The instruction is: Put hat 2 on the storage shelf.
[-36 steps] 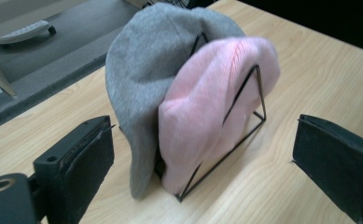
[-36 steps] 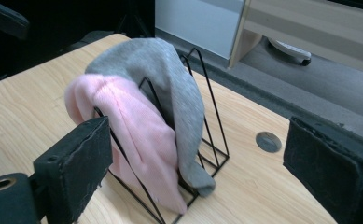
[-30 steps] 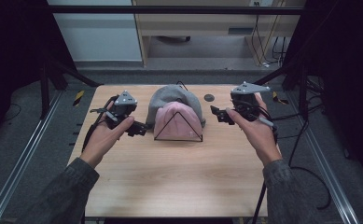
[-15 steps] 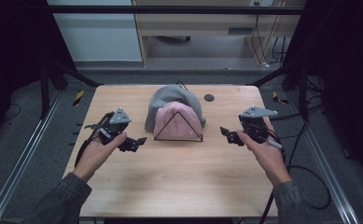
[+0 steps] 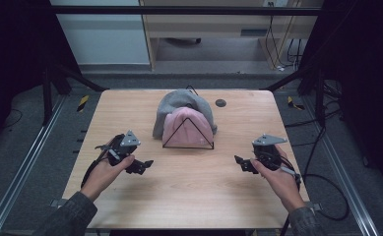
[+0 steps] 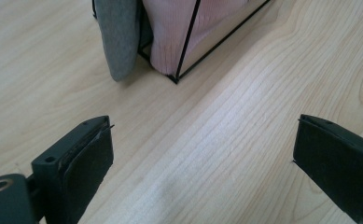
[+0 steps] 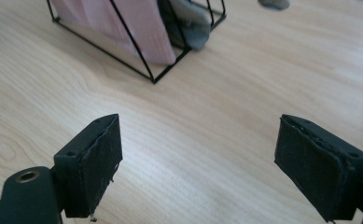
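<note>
While both gape empty: left claw (image 5: 141,165) | right claw (image 5: 242,163) | one wire rack (image 5: 188,133) | two hats

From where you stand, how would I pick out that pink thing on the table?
Find the wooden table and look to the middle of its far half, where a black wire frame stands. The pink knit cloth sits in that frame, at its front. The grey cloth draped behind and around it is the only neighbour; pink sets yours apart.
</note>
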### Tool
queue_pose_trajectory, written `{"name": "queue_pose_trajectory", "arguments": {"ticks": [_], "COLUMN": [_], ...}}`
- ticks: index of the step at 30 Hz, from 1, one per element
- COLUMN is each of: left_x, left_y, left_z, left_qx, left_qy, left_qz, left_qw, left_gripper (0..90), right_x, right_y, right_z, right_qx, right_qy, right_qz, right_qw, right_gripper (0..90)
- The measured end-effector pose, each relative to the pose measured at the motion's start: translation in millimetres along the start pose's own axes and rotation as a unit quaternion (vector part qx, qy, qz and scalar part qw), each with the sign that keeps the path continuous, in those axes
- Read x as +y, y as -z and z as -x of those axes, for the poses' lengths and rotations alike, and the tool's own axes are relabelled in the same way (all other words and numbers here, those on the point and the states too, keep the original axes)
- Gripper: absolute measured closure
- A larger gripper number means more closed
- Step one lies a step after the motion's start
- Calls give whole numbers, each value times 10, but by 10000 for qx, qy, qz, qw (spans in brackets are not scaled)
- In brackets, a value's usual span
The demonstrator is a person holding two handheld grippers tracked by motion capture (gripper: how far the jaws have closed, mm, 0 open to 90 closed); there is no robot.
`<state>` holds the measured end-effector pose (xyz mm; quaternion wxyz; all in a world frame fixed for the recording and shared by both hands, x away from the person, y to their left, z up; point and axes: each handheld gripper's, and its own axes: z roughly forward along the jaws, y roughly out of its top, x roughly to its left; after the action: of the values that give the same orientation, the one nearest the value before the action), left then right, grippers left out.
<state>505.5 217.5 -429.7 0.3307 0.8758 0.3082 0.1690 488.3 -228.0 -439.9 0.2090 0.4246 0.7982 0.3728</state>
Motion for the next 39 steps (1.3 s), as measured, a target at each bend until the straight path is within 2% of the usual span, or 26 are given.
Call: {"name": "queue_pose_trajectory", "arguments": {"ticks": [7, 12, 15, 21, 27, 29, 36, 39], "left_x": [-176, -347, -439, -563, -605, -619, -690, -710], "left_y": [-133, -227, -269, -347, -383, -387, -389, -389], "left_z": [-38, -119, -168, -215, -238, -240, -239, -235], "left_qx": [-34, -47, -18, -31, -17, 31, 64, 82], "left_qy": [60, 256, 403, 551, 672, 616, 575, 590], "left_qz": [-251, -376, -371, -460, -458, -440, -212, -126], "left_qw": [9997, 9990, 9985, 9974, 9967, 9971, 9981, 9981], "left_gripper": [47, 47, 47, 48, 47, 38, 0, 0], "right_x": [-153, -224, -256, -336, -400, -407, -490, -500], "right_y": [-155, -257, -311, -428, -496, -499, -528, -515], "right_z": [-36, -27, -16, -27, -72, -82, -176, -192], "right_qx": [106, 155, 109, 45, -27, -26, -299, -284], "right_qy": [-66, -192, -291, -462, -512, -507, -316, -340], "right_qz": [-350, -522, -554, -635, -591, -561, -280, -277], "right_qw": [9993, 9983, 9980, 9969, 9969, 9971, 9987, 9986], "right_gripper": [149, 149, 150, 151, 138, 131, 80, 80]}}
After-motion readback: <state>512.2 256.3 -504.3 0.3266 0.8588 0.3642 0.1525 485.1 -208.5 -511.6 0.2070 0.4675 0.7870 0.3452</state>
